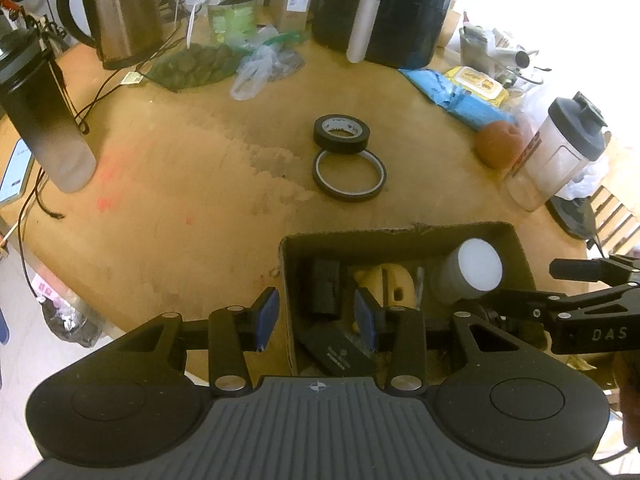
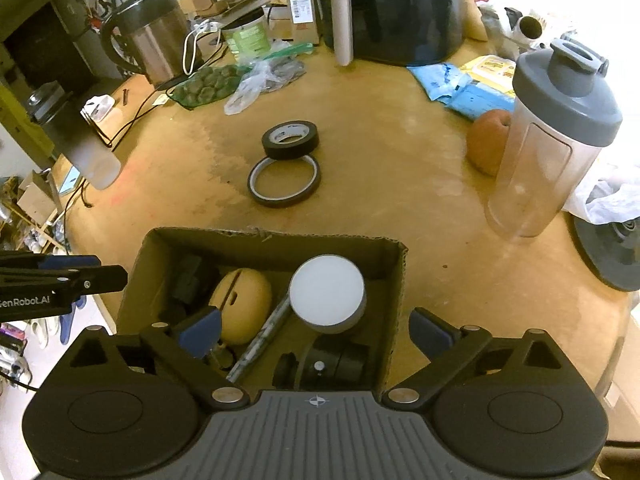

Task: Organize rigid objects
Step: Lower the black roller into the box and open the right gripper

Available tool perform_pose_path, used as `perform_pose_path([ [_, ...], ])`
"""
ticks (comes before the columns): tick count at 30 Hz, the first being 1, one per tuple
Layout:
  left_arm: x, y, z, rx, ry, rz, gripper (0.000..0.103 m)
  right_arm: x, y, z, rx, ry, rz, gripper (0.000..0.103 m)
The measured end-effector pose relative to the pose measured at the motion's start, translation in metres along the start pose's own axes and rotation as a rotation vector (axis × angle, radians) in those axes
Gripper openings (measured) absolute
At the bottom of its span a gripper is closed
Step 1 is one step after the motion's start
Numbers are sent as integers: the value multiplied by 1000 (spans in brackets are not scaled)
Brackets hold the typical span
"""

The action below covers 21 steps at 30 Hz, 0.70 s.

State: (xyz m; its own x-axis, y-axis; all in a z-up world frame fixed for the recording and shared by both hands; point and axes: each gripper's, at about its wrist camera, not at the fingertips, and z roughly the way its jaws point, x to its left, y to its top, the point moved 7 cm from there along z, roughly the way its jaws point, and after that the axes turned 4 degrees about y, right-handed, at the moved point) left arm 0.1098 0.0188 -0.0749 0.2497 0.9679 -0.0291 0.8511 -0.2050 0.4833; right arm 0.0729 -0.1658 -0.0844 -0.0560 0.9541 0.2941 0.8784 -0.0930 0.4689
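An open cardboard box (image 1: 400,233) (image 2: 280,236) stands at the near edge of the table. It holds a grey cylinder with a white top (image 1: 478,266) (image 2: 327,292), a yellow rounded piece (image 1: 386,280) (image 2: 240,304), a black block (image 1: 326,288) (image 2: 188,280) and a flat black device (image 1: 336,354). My left gripper (image 1: 318,318) is open, its pads astride the box's left wall without pressing it. My right gripper (image 2: 316,334) is wide open over the box, one pad inside and one outside the right wall, the cylinder just beyond, untouched. A black tape roll (image 1: 341,132) (image 2: 291,140) and a thin tape ring (image 1: 349,176) (image 2: 285,184) lie mid-table.
A clear shaker bottle (image 1: 560,156) (image 2: 552,140) and an orange fruit (image 1: 498,144) (image 2: 488,144) stand right of the box. At the back are a kettle (image 1: 120,12) (image 2: 156,36), a black air fryer (image 1: 384,4) (image 2: 392,8), bags and cables. A dark bottle (image 1: 44,112) (image 2: 76,136) is at left.
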Motion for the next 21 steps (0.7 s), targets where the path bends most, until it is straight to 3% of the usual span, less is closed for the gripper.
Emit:
perform_pose_path([
  [21, 16, 26, 9, -23, -25, 33, 41, 11, 23, 13, -18, -43, 7, 100],
])
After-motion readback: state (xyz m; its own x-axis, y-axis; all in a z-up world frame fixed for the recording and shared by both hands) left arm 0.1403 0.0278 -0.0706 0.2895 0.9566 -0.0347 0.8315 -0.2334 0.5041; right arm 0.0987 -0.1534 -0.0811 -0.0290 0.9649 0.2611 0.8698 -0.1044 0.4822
